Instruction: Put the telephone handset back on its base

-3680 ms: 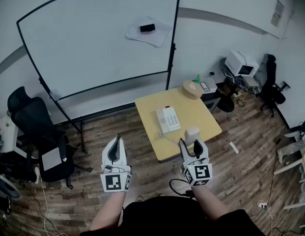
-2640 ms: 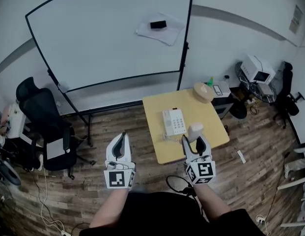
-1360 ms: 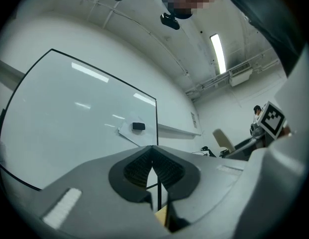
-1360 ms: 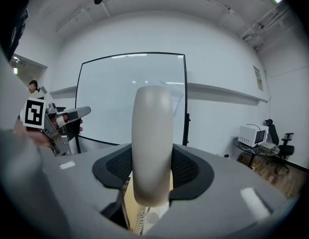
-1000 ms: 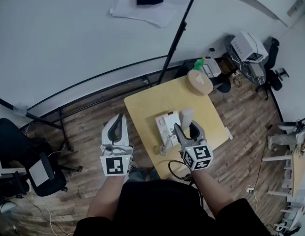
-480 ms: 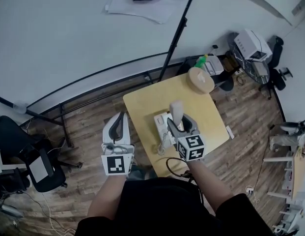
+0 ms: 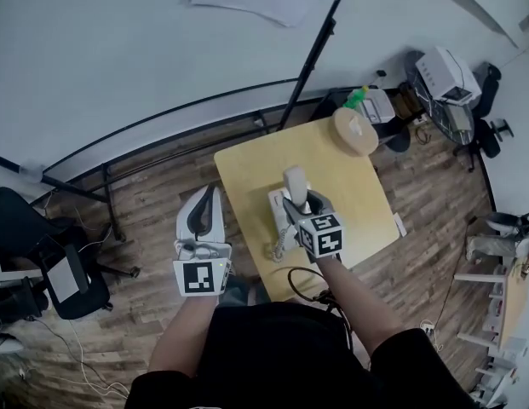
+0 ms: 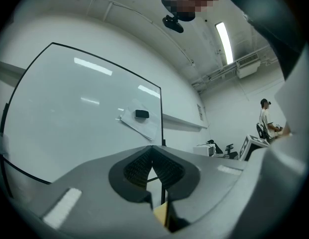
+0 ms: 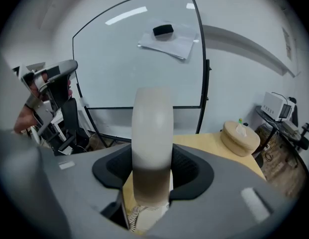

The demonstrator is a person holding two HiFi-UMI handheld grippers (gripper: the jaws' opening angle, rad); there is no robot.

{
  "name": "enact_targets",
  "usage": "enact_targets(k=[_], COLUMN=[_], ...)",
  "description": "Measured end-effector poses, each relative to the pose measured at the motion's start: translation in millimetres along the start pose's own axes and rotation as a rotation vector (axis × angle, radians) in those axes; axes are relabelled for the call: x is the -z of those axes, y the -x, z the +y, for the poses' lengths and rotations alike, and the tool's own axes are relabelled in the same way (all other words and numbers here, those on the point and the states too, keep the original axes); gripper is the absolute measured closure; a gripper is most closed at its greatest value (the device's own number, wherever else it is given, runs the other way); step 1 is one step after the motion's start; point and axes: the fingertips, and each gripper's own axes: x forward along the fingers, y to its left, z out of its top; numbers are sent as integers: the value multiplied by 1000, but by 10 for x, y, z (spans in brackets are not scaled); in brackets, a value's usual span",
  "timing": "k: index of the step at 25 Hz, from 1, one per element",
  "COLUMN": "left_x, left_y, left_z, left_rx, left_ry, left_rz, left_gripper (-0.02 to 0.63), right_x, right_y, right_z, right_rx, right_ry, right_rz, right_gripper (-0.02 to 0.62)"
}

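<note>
Right gripper (image 7: 300,205) clamped on the pale telephone handset (image 9: 152,128), pads pressing both sides of its lower part. Handset stands upright at centre of the head view, directly over the base (image 7: 277,211); whether the two touch cannot be told. Coiled cord (image 7: 279,244) lies at the base's near edge. Base sits mid-way on the yellow table (image 7: 247,169). Left gripper (image 7: 209,204), left of centre over the wood floor (image 7: 145,220), has its jaws together with nothing between.

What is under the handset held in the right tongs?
The white phone base on the yellow table, with its coiled cord beside it. The handset and right tongs cover most of the base, so its keypad is hidden.
</note>
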Motion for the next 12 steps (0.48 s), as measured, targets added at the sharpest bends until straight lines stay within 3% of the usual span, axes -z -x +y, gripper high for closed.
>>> enact_targets(k=[12], left_x=[129], left_y=[-18], left_z=[-37], left_rx=[-1], left_ry=[-2], left_rz=[44], left_gripper=[606], right_x=[621], right_y=[-440], right_z=[-108], right_rx=[-31], right_ry=[-75], right_rz=[217], right_gripper=[374])
